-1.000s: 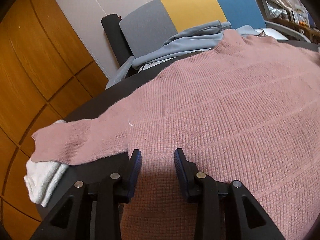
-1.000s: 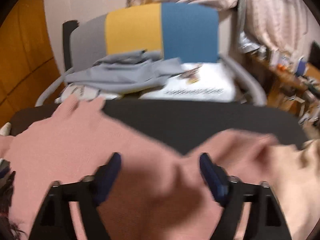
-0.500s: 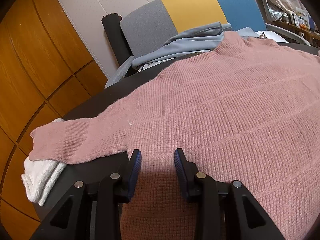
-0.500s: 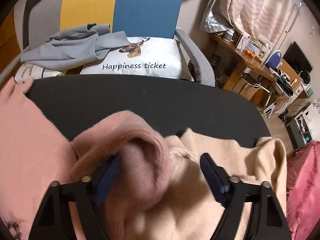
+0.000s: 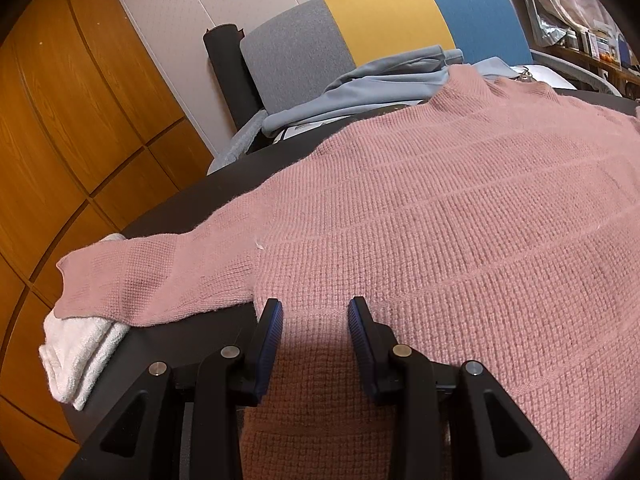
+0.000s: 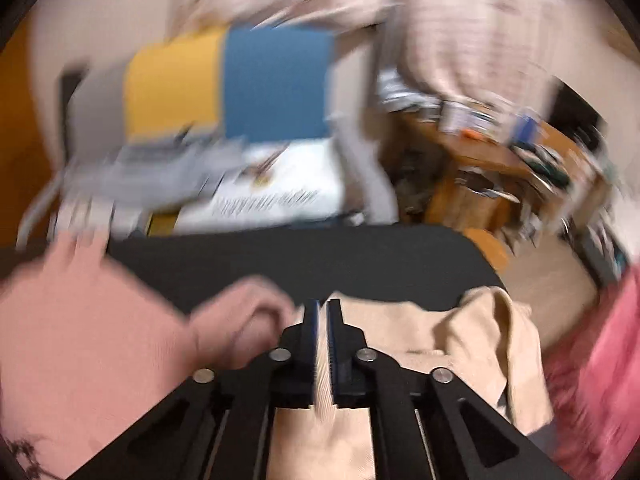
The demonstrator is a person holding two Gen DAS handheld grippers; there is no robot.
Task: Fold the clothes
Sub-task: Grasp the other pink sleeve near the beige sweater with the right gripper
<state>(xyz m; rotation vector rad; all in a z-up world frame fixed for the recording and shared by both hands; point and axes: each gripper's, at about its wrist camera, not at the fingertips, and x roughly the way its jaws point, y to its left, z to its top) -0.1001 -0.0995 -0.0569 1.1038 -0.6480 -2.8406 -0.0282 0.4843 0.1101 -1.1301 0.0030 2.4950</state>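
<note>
A pink knit sweater [image 5: 440,220] lies spread flat on the black table [image 5: 180,208], its left sleeve [image 5: 140,280] stretched toward the table's edge. My left gripper [image 5: 315,308] hovers open over the sweater's near hem, with flat knit under the gap. In the blurred right wrist view the sweater [image 6: 80,340] fills the left side and its right sleeve [image 6: 240,312] lies bunched just left of my right gripper [image 6: 322,308]. Its jaws are closing, nearly together, on a pale ribbed fold of fabric. The blur hides whether that fold belongs to the sleeve or to the cream garment [image 6: 460,340] underneath.
A white towel [image 5: 80,348] lies under the left cuff at the table's edge. Behind the table stands a grey, yellow and blue chair [image 5: 380,20] holding a grey garment [image 5: 380,76]. Wooden panels line the left. Red fabric [image 6: 608,360] lies at the right.
My right gripper has swung right from the sweater's body to the bunched sleeve and the cream garment, and its jaws have gone from wide apart to nearly together. The left gripper has stayed still.
</note>
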